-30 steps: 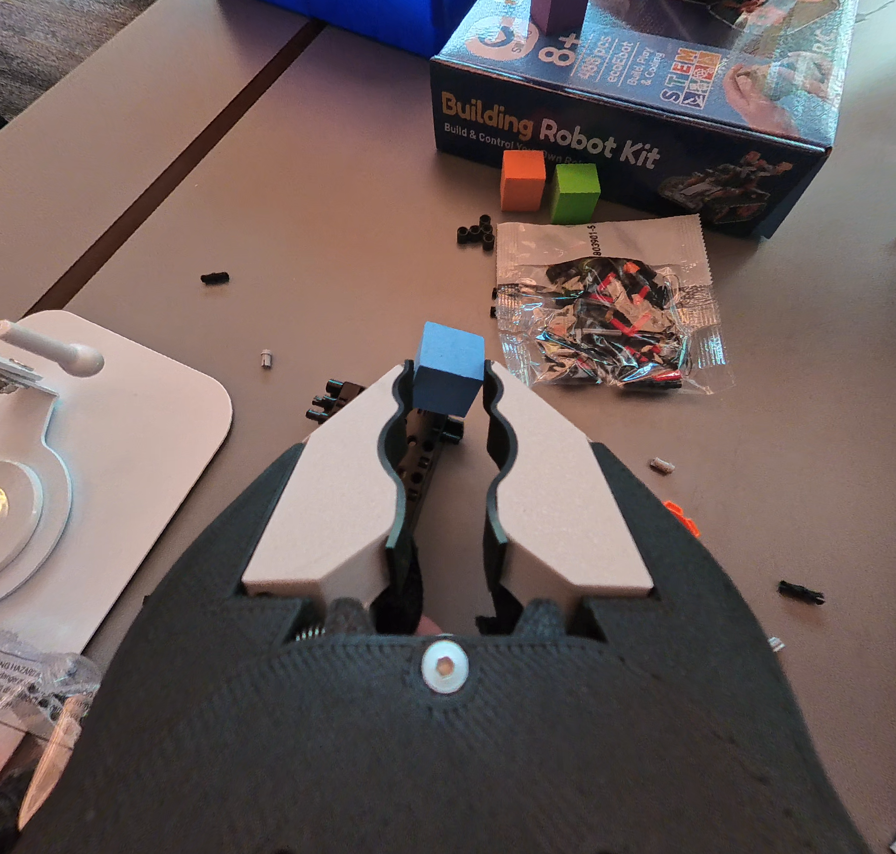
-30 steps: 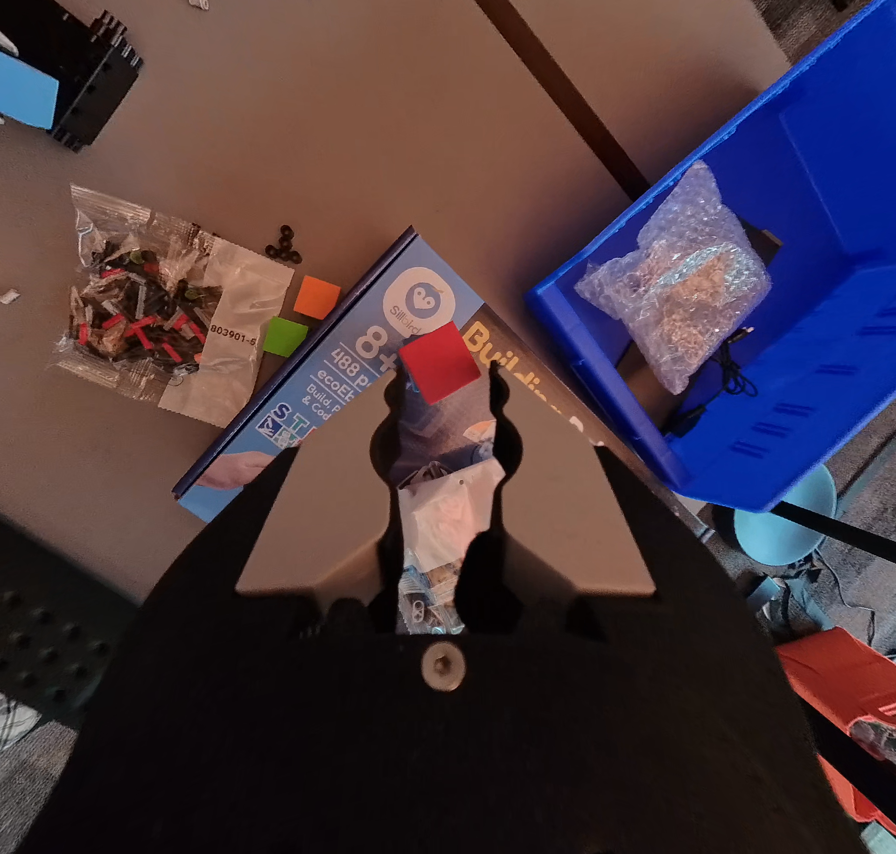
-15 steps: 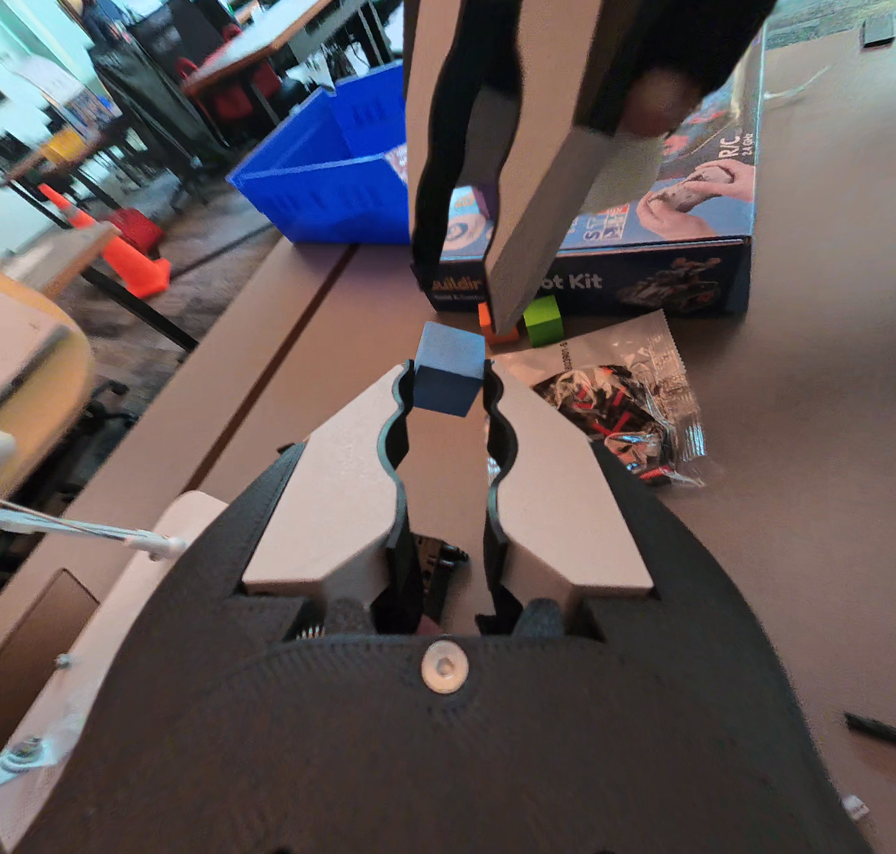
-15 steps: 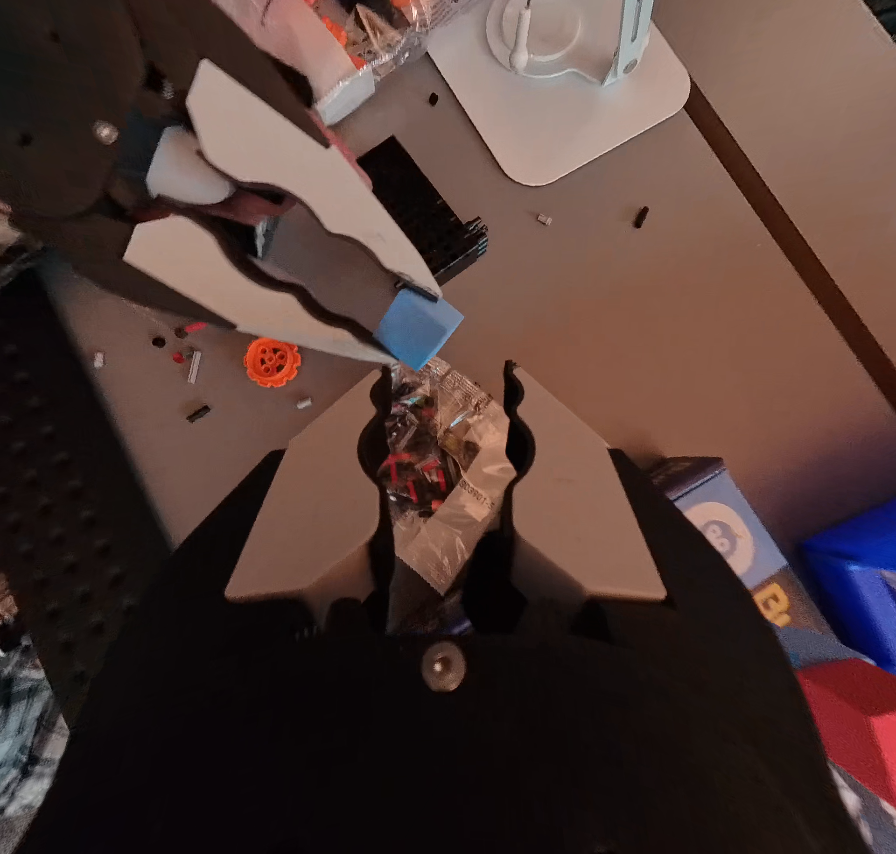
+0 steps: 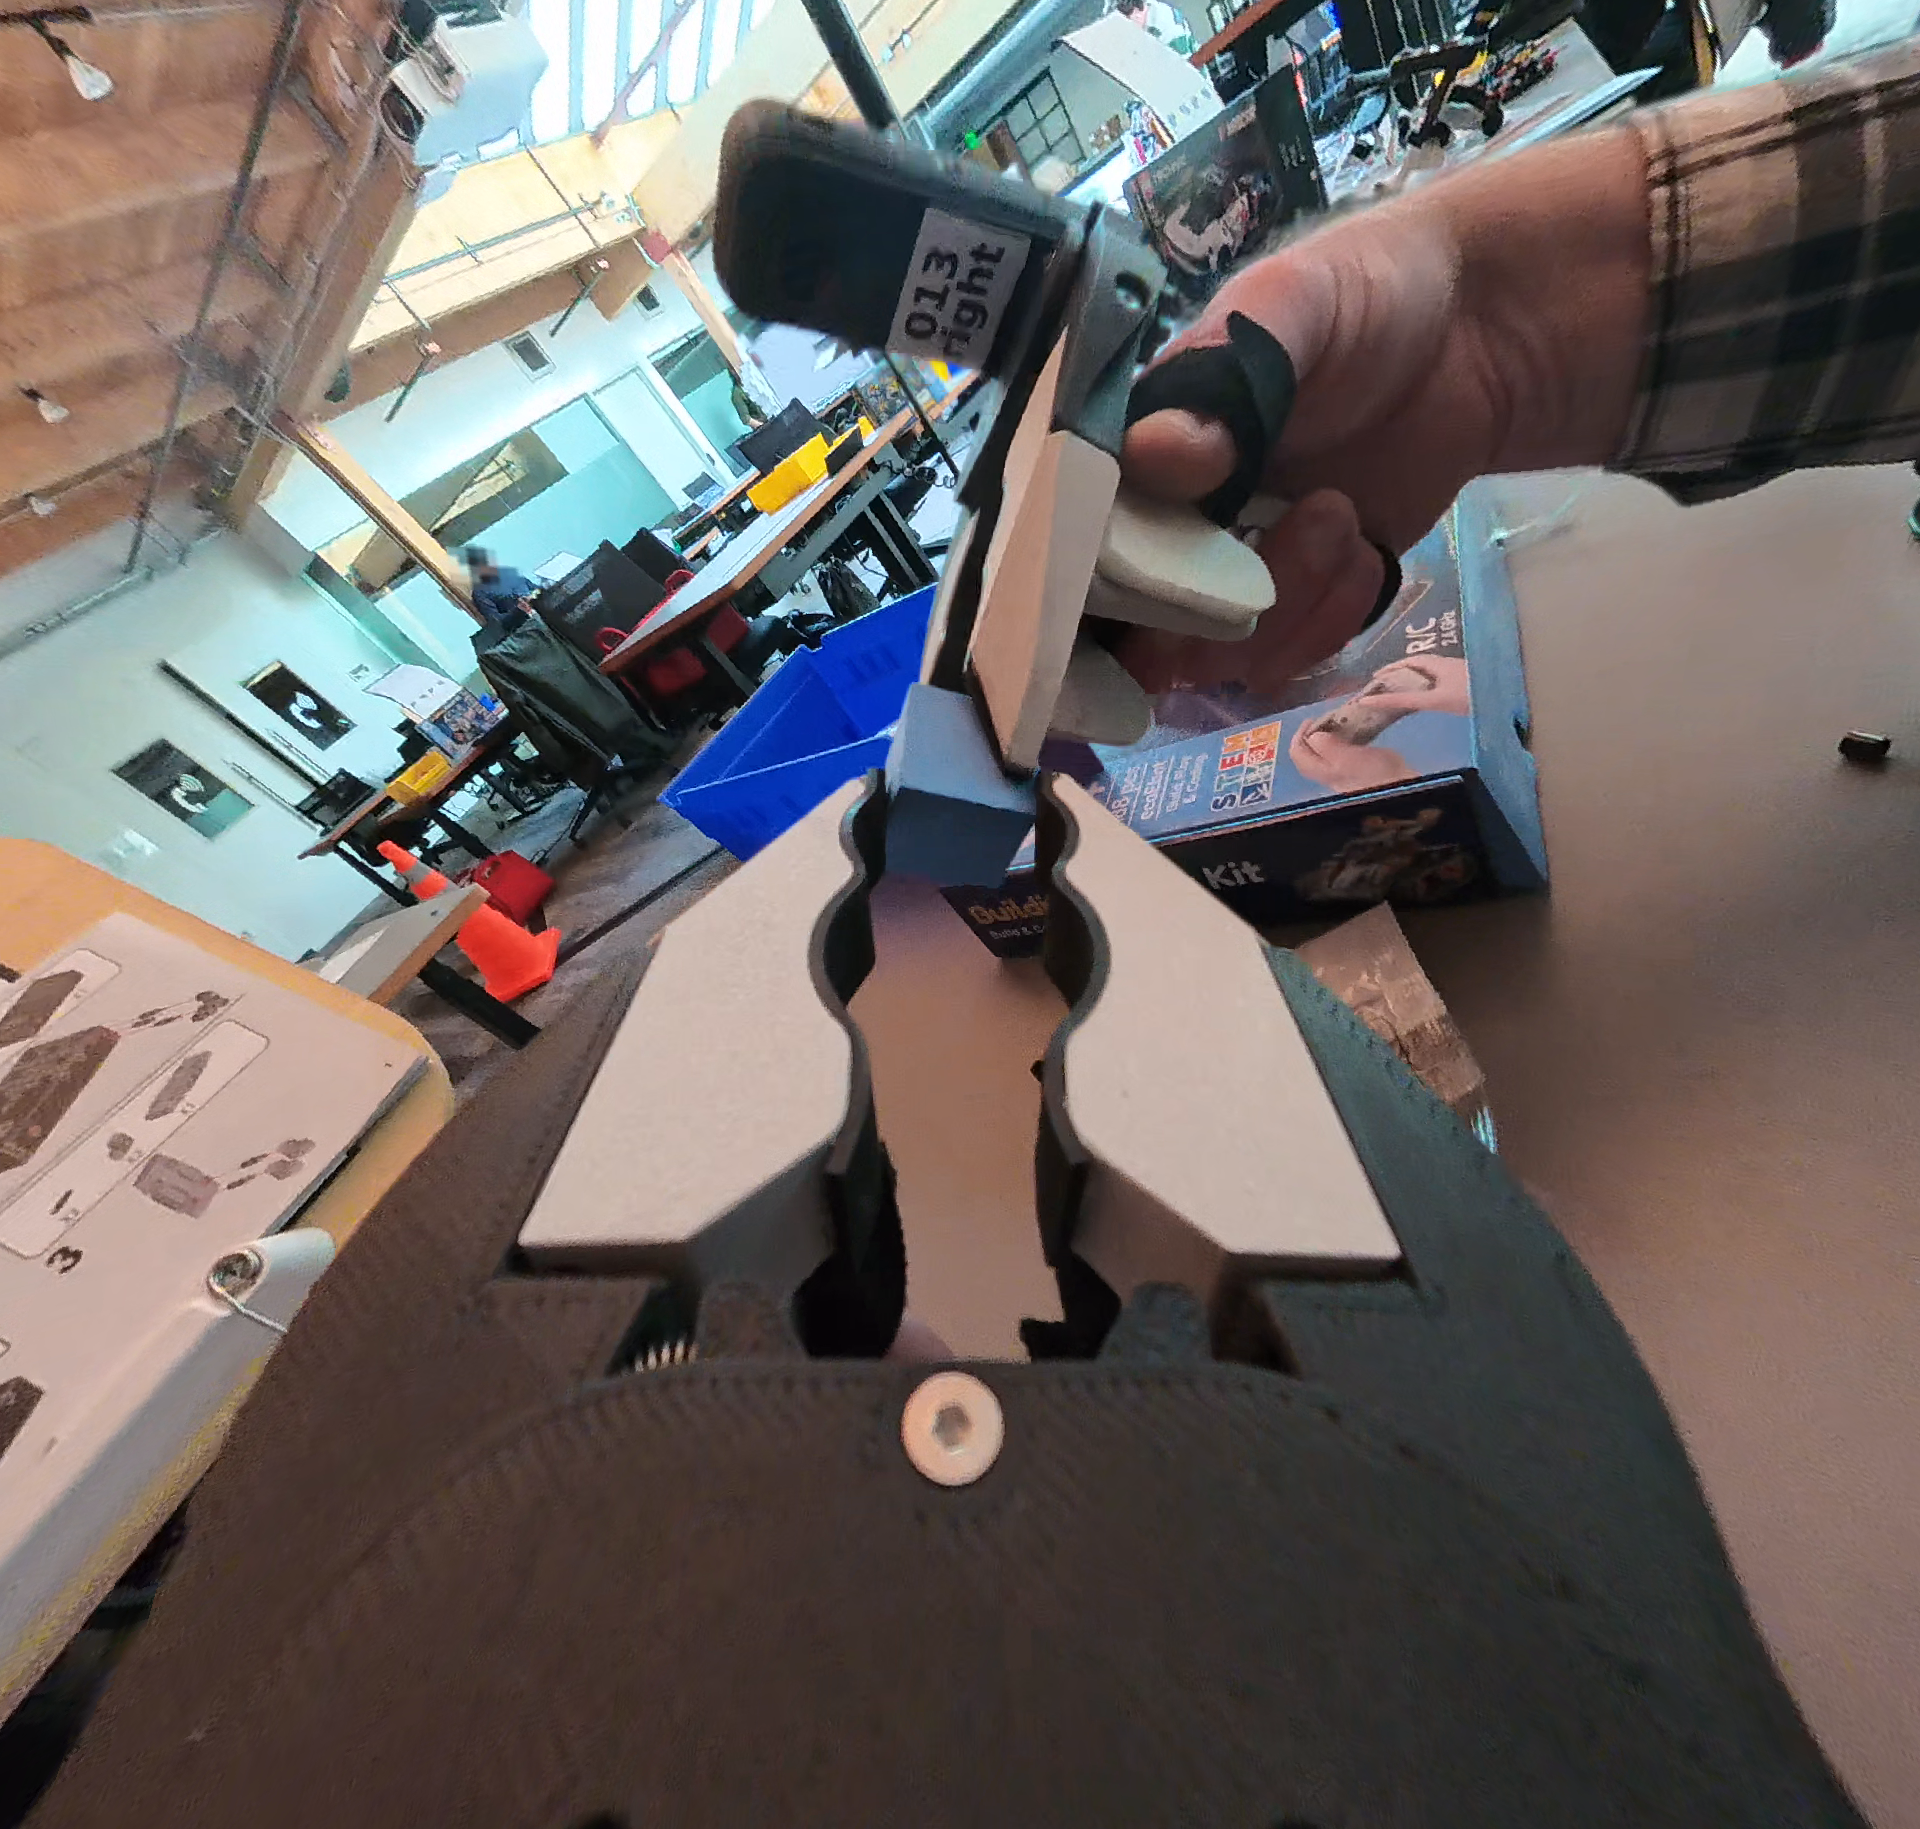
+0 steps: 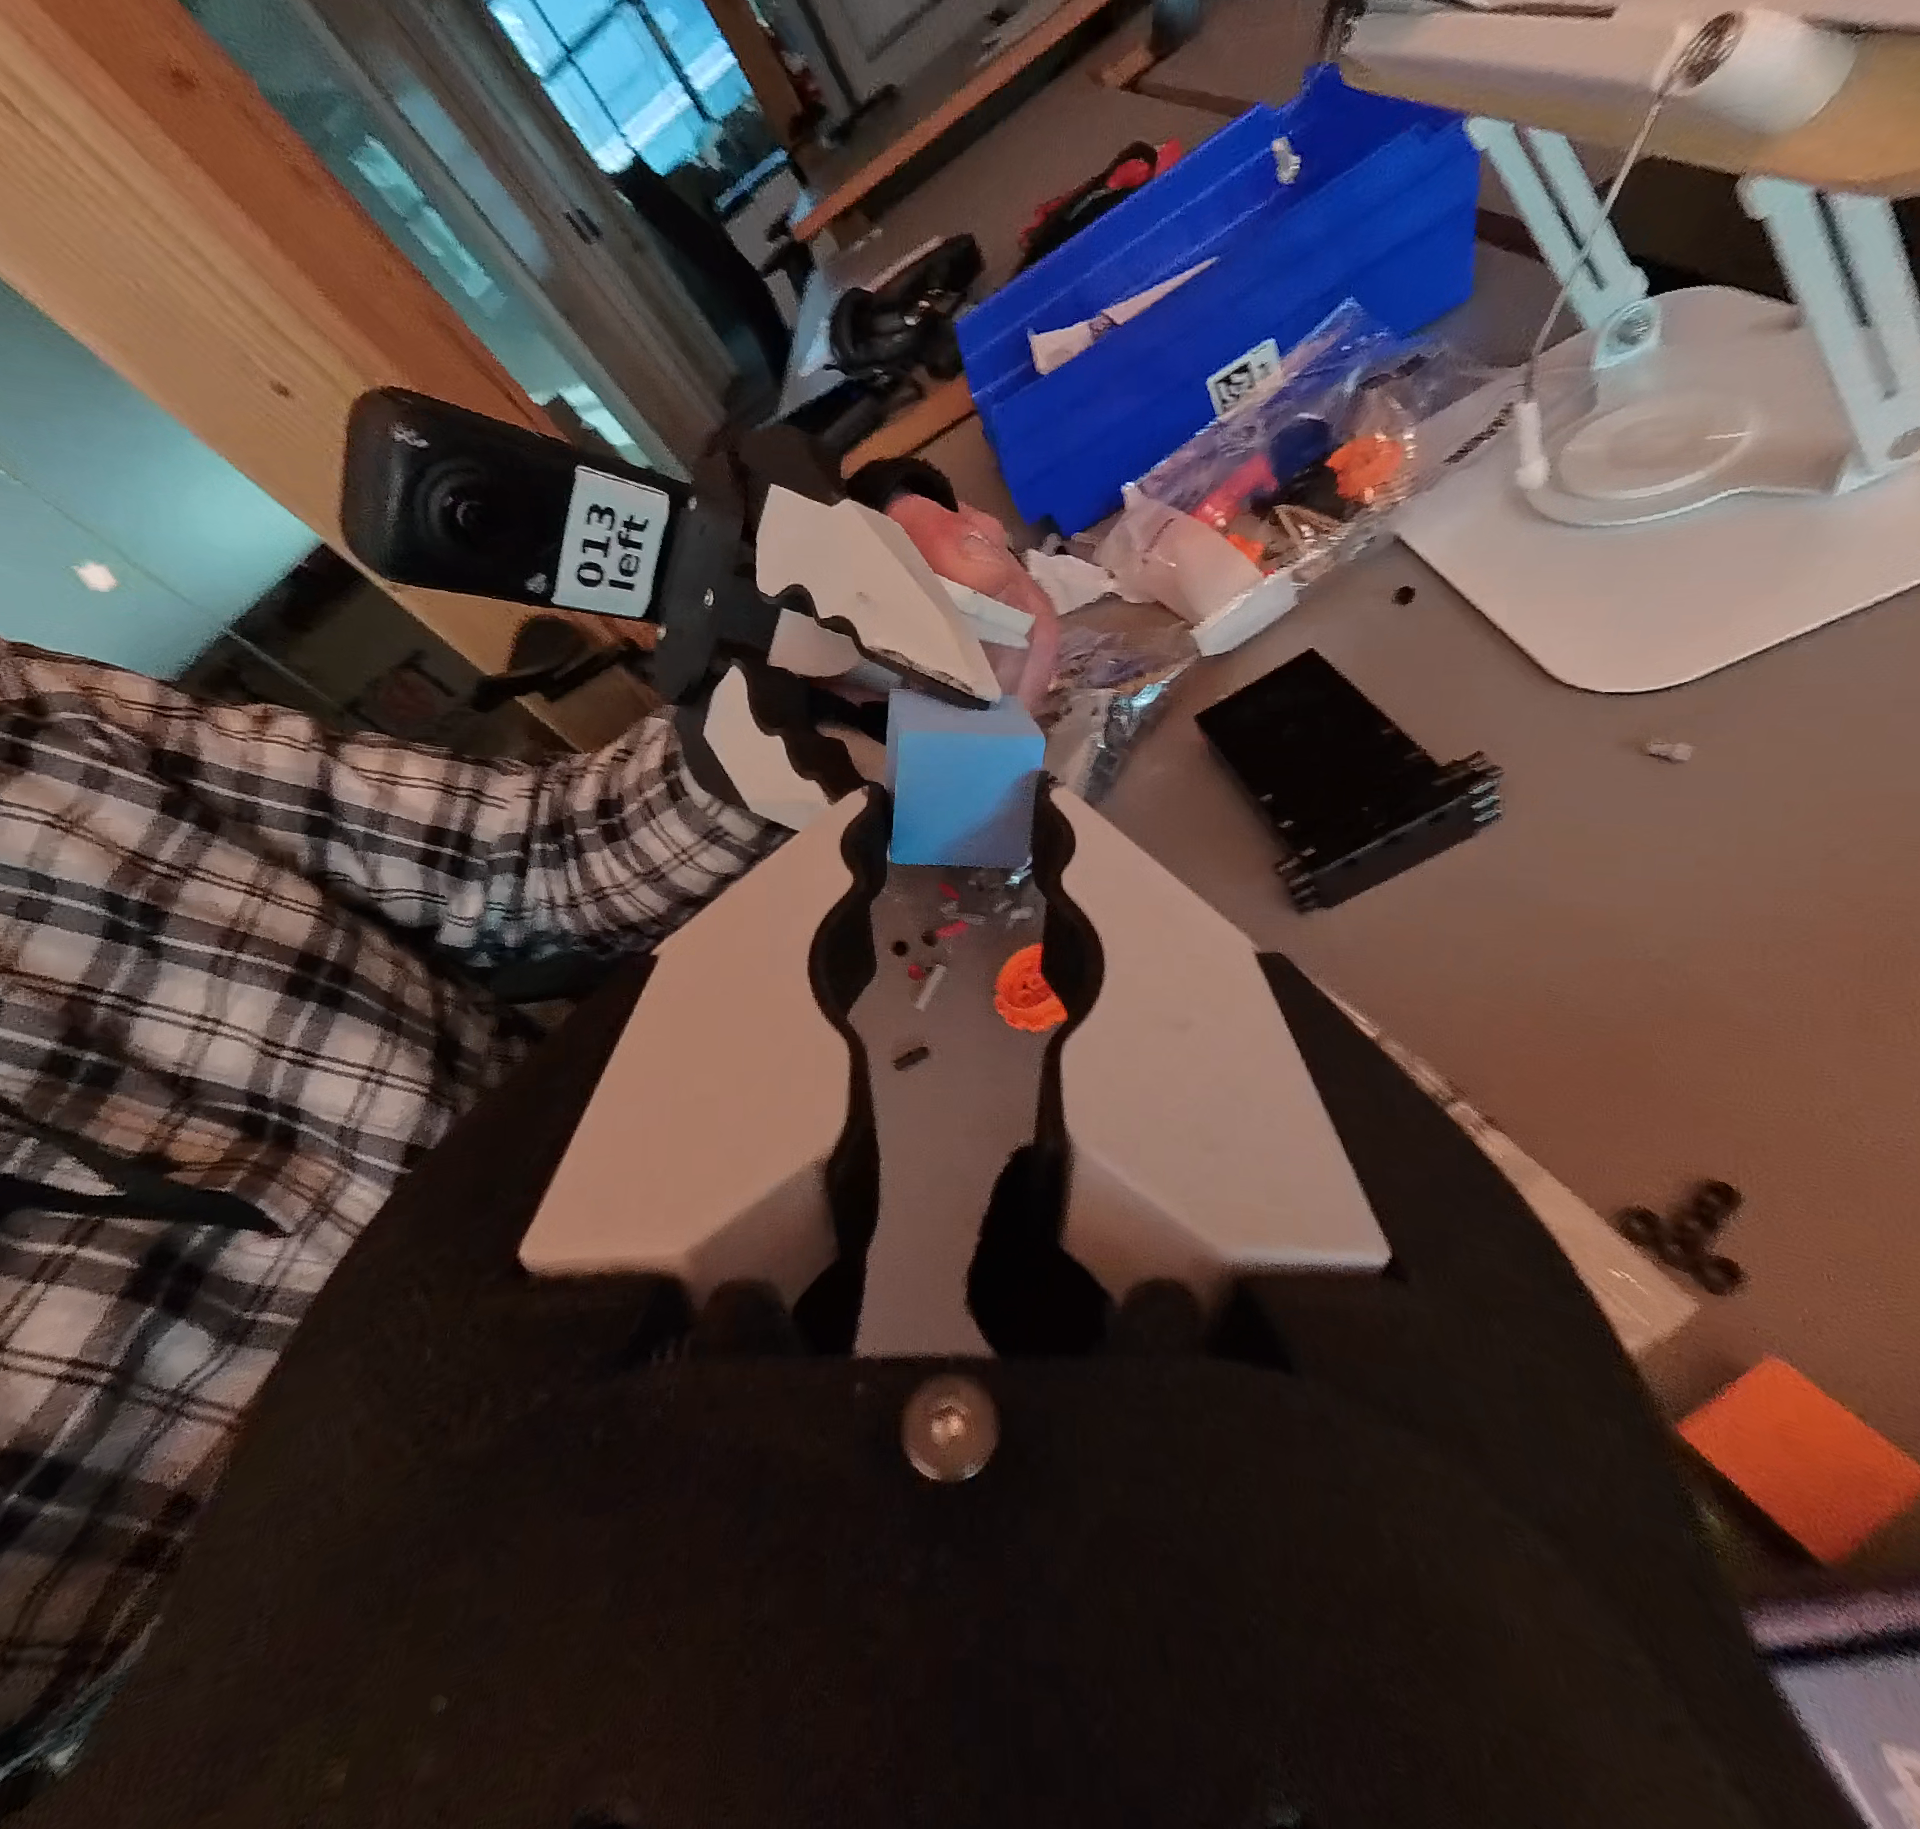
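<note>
A blue cube (image 5: pixel 951 813) is held above the table between both grippers. My left gripper (image 5: pixel 956 803) is shut on it at the fingertips. My right gripper (image 5: pixel 971 719) comes down from above, held by a hand (image 5: pixel 1403 377), with its fingertips on the cube's top. In the right wrist view the blue cube (image 6: pixel 961 792) fills the gap between the tips of my right gripper (image 6: pixel 958 803). There my left gripper (image 6: pixel 904 730) reaches in from the upper left, with a plaid sleeve (image 6: pixel 260 896) behind it.
A dark blue kit box (image 5: pixel 1351 792) and a blue bin (image 5: pixel 810 751) lie beyond the cube. In the right wrist view the table holds a black plate (image 6: pixel 1351 771), an orange gear (image 6: pixel 1023 995), an orange cube (image 6: pixel 1797 1447), a parts bag (image 6: pixel 1247 491) and a white stand (image 6: pixel 1662 553). The grippers are tip to tip, or close to it.
My right gripper let go of a red cube, swung across and closed on the blue cube. My left gripper lifted and tilted up, still holding the blue cube.
</note>
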`<state>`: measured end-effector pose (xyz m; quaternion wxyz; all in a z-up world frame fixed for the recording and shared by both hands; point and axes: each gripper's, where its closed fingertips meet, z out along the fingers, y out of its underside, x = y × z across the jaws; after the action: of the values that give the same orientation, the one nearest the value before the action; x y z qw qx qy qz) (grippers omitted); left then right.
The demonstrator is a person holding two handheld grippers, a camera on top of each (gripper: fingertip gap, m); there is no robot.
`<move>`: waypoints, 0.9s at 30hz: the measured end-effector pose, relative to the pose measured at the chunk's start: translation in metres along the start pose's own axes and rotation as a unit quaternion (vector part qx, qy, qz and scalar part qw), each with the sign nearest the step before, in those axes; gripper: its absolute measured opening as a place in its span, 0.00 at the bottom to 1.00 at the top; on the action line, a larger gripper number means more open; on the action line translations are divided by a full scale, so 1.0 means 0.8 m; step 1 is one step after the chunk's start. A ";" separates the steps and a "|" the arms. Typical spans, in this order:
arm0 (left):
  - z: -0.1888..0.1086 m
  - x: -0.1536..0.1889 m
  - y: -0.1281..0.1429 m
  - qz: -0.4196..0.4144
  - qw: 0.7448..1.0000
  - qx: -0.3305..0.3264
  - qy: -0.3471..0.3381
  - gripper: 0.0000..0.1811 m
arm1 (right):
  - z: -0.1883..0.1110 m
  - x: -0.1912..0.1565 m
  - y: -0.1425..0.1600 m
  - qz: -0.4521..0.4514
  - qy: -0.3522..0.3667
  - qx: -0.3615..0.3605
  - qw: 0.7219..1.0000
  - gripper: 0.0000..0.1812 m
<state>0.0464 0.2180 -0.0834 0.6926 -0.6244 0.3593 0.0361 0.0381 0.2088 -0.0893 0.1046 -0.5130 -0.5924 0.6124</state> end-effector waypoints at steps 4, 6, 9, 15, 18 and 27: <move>0.003 -0.007 0.006 0.002 1.000 -0.015 -0.022 0.17 | -0.035 0.020 -0.016 -0.056 0.136 -0.036 0.988 0.14; 0.002 -0.016 0.014 -0.009 0.999 -0.023 -0.033 0.15 | -0.079 0.045 -0.026 -0.095 0.254 -0.089 0.958 0.14; 0.002 -0.023 0.027 -0.022 0.998 -0.038 -0.041 0.12 | -0.157 0.074 -0.039 -0.109 0.393 -0.179 0.895 0.14; 0.008 -0.015 0.038 -0.020 0.998 -0.059 -0.028 0.10 | -0.235 0.108 -0.027 -0.071 0.472 -0.331 0.814 0.14; 0.009 -0.012 0.042 -0.019 0.997 -0.066 -0.022 0.09 | -0.244 0.121 -0.015 -0.052 0.471 -0.371 0.799 0.14; 0.010 -0.012 0.049 -0.029 0.997 -0.073 -0.016 0.09 | -0.235 0.143 0.004 -0.024 0.450 -0.396 0.800 0.15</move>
<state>0.0229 0.2374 -0.1115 0.6515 -0.6829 0.3262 0.0525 0.1294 0.4080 -0.1068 0.1620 -0.7132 -0.6817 0.0218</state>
